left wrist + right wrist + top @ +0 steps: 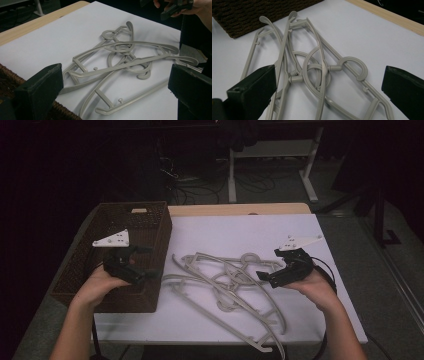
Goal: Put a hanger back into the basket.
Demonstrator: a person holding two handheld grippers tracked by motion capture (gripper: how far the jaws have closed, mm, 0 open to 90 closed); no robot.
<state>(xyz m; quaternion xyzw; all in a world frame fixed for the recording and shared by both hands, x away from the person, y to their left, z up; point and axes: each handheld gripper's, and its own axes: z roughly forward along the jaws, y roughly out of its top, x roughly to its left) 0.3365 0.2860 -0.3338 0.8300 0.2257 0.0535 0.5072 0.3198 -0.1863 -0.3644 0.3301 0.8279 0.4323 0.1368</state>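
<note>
Matte black tool (329, 95) jaws — tangled grey plastic hangers (312, 67)

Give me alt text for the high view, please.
A tangled pile of grey plastic hangers lies on a white table, with a dark woven basket at its left edge. The left gripper hovers over the basket and the right gripper beside the pile, both open and empty.

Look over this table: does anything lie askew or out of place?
Yes. The grey hangers lie in a tangled heap on the white table, hooks and arms crossing at odd angles, one end jutting past the near edge. They sit beside the brown wicker basket, not in it. Nothing looks broken.
</note>
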